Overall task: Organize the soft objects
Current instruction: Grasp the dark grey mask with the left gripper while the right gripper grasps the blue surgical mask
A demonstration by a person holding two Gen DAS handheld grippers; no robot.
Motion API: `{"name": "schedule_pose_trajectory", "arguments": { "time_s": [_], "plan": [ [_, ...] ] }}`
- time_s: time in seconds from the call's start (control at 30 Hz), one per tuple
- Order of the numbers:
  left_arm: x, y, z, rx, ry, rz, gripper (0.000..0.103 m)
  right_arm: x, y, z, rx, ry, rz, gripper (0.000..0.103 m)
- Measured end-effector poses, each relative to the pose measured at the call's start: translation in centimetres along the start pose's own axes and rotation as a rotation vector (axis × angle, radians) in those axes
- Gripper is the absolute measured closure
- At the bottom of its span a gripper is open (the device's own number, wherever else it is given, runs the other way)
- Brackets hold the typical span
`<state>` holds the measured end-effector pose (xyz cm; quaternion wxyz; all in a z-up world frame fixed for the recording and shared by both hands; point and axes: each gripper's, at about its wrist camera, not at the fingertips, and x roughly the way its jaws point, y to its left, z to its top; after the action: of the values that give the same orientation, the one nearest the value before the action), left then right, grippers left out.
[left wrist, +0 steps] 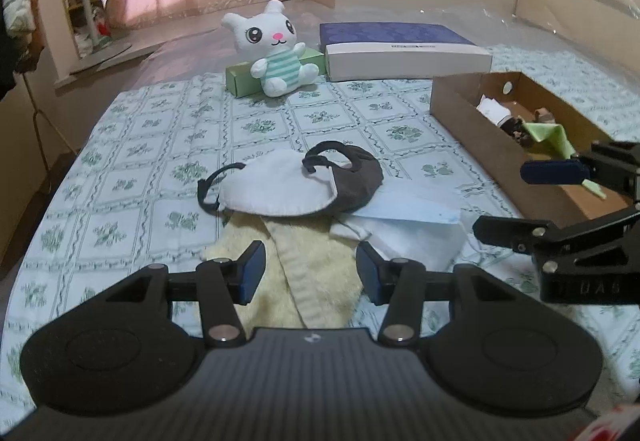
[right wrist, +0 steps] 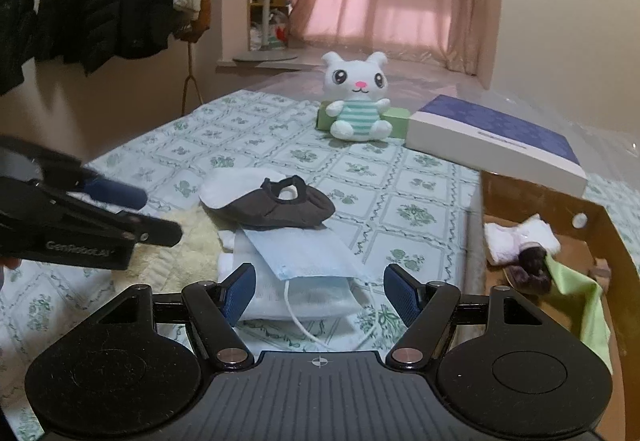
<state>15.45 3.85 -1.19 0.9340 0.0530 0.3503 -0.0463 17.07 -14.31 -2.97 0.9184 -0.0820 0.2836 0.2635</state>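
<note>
At the centre of the left wrist frame, on the floral bedspread (left wrist: 168, 129), lies a pile of soft things: a dark face mask (left wrist: 352, 177) overlapping a white one (left wrist: 276, 189), a blue surgical mask (left wrist: 404, 209) and a cream towel (left wrist: 316, 277). The left gripper (left wrist: 310, 273) gapes empty over the towel. The right gripper (right wrist: 320, 293), likewise open and empty, hovers just before the surgical mask. A cardboard box (left wrist: 468, 109) sits at right.
</note>
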Motion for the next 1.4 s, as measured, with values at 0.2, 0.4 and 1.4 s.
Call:
{"name": "schedule_pose_trajectory", "arguments": {
  "time_s": [0.2,0.4,1.4],
  "plan": [
    [2.2,0.1,0.6,0.066,-0.010,-0.003,0.057,2.1,0.2,-0.1,-0.035,0.024,0.005,0.031],
    [4.6,-0.3,0.7,0.169,-0.015,0.017,0.057,3.1,-0.4,-0.2,-0.017,0.039,0.005,0.031],
    [-0.1,11.2,1.6,-0.194,-0.165,0.161,0.100,6.5,1.2,0.2,-0.166,0.060,0.010,0.054]
  ]
}}
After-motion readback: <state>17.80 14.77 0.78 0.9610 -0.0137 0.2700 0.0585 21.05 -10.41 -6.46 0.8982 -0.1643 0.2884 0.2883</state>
